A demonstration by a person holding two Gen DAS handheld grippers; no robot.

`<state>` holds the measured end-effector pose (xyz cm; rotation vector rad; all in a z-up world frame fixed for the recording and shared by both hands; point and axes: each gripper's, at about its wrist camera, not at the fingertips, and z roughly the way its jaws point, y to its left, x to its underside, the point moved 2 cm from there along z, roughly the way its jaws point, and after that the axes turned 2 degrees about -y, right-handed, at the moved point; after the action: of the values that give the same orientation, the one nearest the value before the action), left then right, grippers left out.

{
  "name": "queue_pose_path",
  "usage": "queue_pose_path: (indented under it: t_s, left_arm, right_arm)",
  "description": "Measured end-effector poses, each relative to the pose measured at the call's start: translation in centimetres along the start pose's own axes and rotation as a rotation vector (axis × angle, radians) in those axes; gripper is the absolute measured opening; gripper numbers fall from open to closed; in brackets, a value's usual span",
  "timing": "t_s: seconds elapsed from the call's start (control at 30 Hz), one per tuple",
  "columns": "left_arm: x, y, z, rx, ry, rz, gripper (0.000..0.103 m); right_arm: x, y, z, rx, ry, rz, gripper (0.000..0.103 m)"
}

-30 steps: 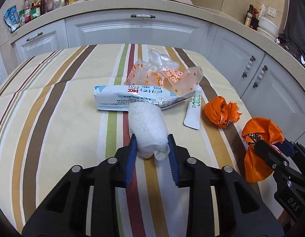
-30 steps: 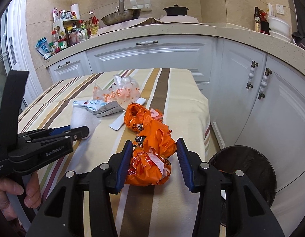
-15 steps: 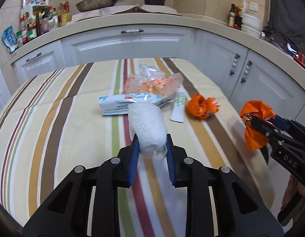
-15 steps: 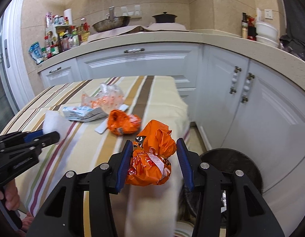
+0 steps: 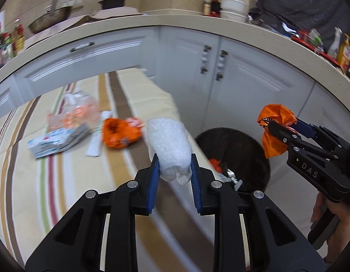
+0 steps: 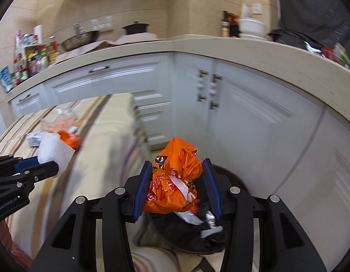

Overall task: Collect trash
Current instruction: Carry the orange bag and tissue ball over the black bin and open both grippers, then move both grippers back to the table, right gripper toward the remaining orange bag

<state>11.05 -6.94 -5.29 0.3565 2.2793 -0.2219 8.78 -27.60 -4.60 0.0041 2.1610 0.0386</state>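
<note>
Left tool (image 5: pixel 173 172): blue pads pinching a white bubble-wrap wad (image 5: pixel 169 146), held in the air above the right edge of the striped counter (image 5: pixel 61 181), near the bin side. Frame blurred.

Right tool (image 6: pixel 177 184): pads pressed onto a crumpled orange bag (image 6: pixel 175 181), held over the black trash bin (image 6: pixel 234 181) on the floor beside the counter's right edge. In the left wrist view the same bag (image 5: pixel 274 133) hangs above the bin's far rim (image 5: pixel 231 133).

Bin contents: orange scrap (image 5: pixel 215 164), bits of white and foil trash (image 6: pixel 197 219).

On the counter, toward the far right corner: second orange bag (image 5: pixel 118 133), white sachet (image 5: pixel 96 142) just beside it, blue-white packet (image 5: pixel 57 141), clear bag with orange print (image 5: pixel 77 113) behind the packet.
</note>
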Motion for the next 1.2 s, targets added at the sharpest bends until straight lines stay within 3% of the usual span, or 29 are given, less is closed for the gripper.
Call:
queue_pose_path:
  t_s: [0.47, 0.57, 0.6, 0.63, 0.93, 1.2]
  left_arm:
    - [-2.4, -9.3, 7.0, 0.034, 0.049, 0.108, 0.026]
    - [-2.9, -10.1, 8.2, 0.026, 0.050, 0.112, 0.036]
    - [-3.1, -10.3, 8.4, 0.022, 0.049, 0.111, 0.044]
    - [-3.2, -10.3, 8.7, 0.024, 0.056, 0.104, 0.047]
    - [-3.7, -8.7, 7.6, 0.018, 0.034, 0.078, 0.059]
    - [-3.3, -3.5, 3.7, -0.042, -0.014, 0.019, 0.062]
  right_arm:
    - [1.6, -6.5, 2.5, 0.078, 0.023, 0.050, 0.046]
    - [1.5, -7.5, 3.6, 0.081, 0.024, 0.066, 0.050]
    - [1.5, -7.7, 3.8, 0.085, 0.023, 0.074, 0.054]
    - [1.5, -7.9, 4.0, 0.093, 0.021, 0.083, 0.060]
    - [1.5, -8.0, 3.6, 0.090, 0.009, 0.108, 0.060]
    - [-0.4, -3.6, 2.5, -0.004, -0.030, 0.081, 0.060]
